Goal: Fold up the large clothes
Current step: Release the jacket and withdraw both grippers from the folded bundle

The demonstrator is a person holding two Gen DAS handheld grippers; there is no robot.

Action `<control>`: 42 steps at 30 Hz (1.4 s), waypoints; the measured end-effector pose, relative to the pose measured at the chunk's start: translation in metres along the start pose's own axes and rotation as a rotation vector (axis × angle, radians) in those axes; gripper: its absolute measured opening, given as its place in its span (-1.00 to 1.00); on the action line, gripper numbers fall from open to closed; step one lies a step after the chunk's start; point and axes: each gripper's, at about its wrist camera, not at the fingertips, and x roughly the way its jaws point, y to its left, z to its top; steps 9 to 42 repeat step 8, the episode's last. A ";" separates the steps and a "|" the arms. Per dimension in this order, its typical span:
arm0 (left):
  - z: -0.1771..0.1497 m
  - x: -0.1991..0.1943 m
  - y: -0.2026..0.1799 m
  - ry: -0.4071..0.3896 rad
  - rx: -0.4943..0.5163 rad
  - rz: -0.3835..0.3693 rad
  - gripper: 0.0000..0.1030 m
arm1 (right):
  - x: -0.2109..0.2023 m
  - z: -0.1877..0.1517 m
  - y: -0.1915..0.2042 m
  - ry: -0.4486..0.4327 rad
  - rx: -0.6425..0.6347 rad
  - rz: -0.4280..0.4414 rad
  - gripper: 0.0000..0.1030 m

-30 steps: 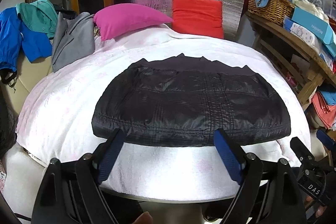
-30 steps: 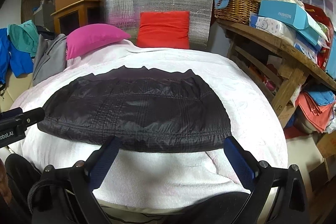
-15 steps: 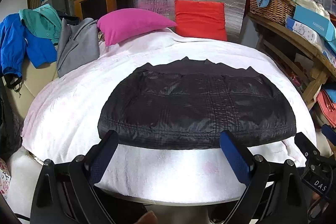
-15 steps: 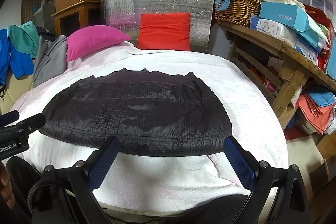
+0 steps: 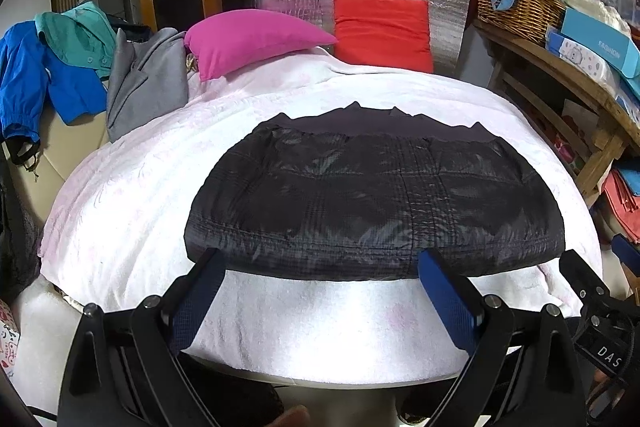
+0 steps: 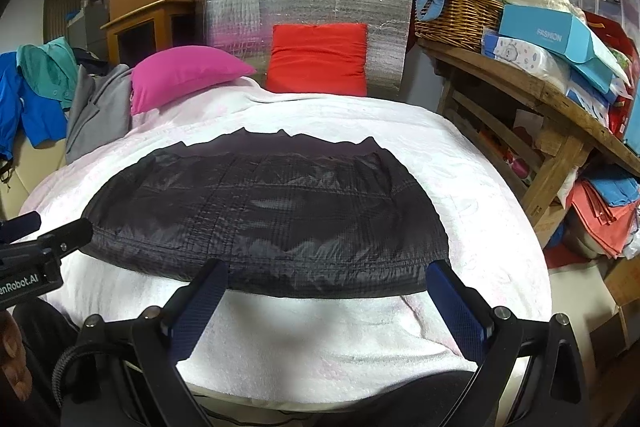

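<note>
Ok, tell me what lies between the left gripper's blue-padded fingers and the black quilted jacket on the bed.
Only a bare strip of the white blanket. In the left wrist view, the open left gripper holds nothing, and its tips look level with the near hem of the black quilted jacket.

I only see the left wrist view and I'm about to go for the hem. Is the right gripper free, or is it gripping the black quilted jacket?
Observer: The right gripper holds nothing. Its jaws stand wide apart at the near hem of the black quilted jacket.
Operator: Where along the hem?
Observer: Its right fingertip lines up with the jacket's near right corner.
Operator: Anything on the floor on that side?
Observer: A brown cardboard box stands to the right of the white bedspread, below the wooden shelf.
</note>
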 end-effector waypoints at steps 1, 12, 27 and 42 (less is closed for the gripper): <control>0.000 0.001 0.000 0.006 0.000 -0.002 0.89 | 0.001 0.000 0.000 0.001 0.000 -0.001 0.96; 0.001 0.005 -0.003 0.000 0.014 0.007 0.94 | 0.008 0.002 0.001 0.015 -0.003 0.003 0.96; 0.001 0.005 -0.003 0.000 0.014 0.007 0.94 | 0.008 0.002 0.001 0.015 -0.003 0.003 0.96; 0.001 0.005 -0.003 0.000 0.014 0.007 0.94 | 0.008 0.002 0.001 0.015 -0.003 0.003 0.96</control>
